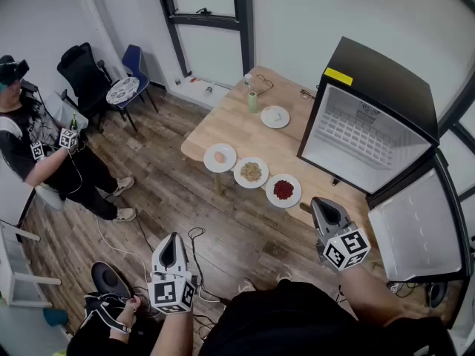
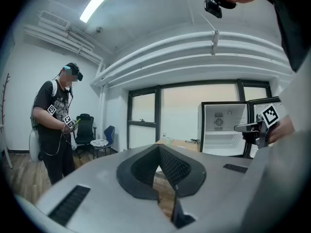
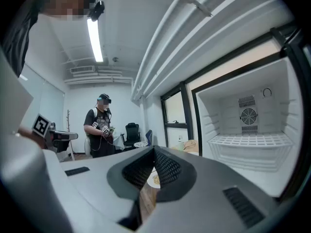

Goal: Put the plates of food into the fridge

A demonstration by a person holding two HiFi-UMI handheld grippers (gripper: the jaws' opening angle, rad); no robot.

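left gripper (image 1: 173,238) closed | right gripper (image 1: 320,202) closed | round white plates (image 1: 239,174), maybe ceramic | wooden table (image 1: 223,124)

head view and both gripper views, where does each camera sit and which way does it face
Head view: on the person's head, looking steeply down at the table, open fridge, both forearms, left gripper and right gripper.
Left gripper view: on the left gripper, looking along its closed jaws toward the fridge; right gripper at right.
Right gripper view: on the right gripper, looking along its closed jaws into the fridge.
Shared: both gripper views show the other person.
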